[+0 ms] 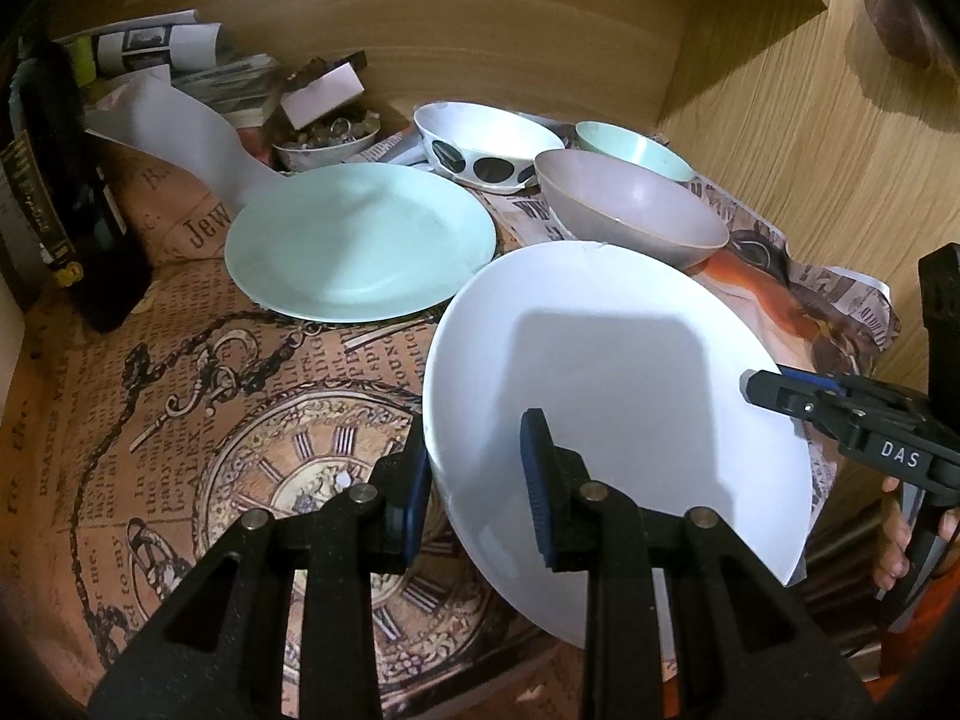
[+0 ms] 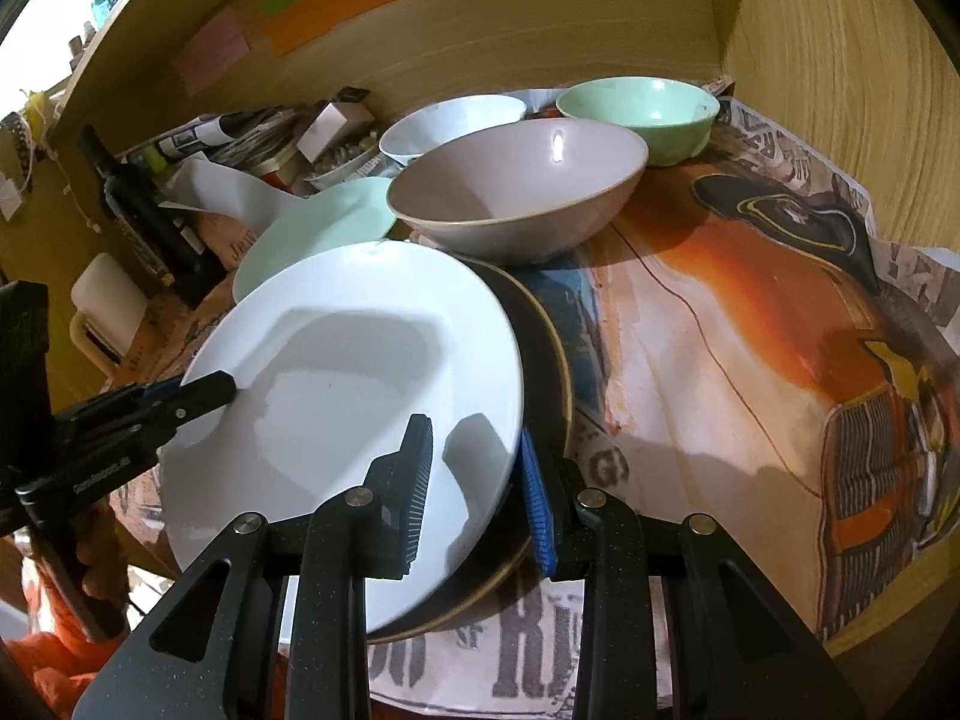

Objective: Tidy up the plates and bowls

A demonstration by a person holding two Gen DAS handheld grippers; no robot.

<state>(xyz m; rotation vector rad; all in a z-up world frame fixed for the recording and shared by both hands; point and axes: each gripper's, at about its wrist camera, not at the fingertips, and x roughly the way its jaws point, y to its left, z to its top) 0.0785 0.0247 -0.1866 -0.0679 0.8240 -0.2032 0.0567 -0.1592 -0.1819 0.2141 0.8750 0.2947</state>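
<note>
A white plate (image 1: pixel 612 396) (image 2: pixel 360 372) is gripped at two opposite rims. My left gripper (image 1: pixel 477 468) (image 2: pixel 225 387) is shut on its left rim, and my right gripper (image 1: pixel 759 387) (image 2: pixel 477 480) is shut on its right rim. The plate sits tilted over a dark plate with a tan rim (image 2: pixel 543 360); whether they touch I cannot tell. Behind it lie a mint plate (image 1: pixel 360 240) (image 2: pixel 312 228), a grey-pink bowl (image 1: pixel 630 210) (image 2: pixel 516 192), a mint bowl (image 1: pixel 636 150) (image 2: pixel 642 108) and a white bowl with black dots (image 1: pixel 486 144) (image 2: pixel 450 120).
Printed paper (image 1: pixel 240 420) (image 2: pixel 720 330) lines the wooden shelf, and wooden walls (image 1: pixel 780 180) (image 2: pixel 840 120) close the back and right. A dark bottle (image 1: pixel 78 180) (image 2: pixel 144 210), rolled papers (image 1: pixel 156 42) and a small bowl of trinkets (image 1: pixel 327 138) crowd the back left. A person's hand (image 1: pixel 894 534) holds the right gripper's handle.
</note>
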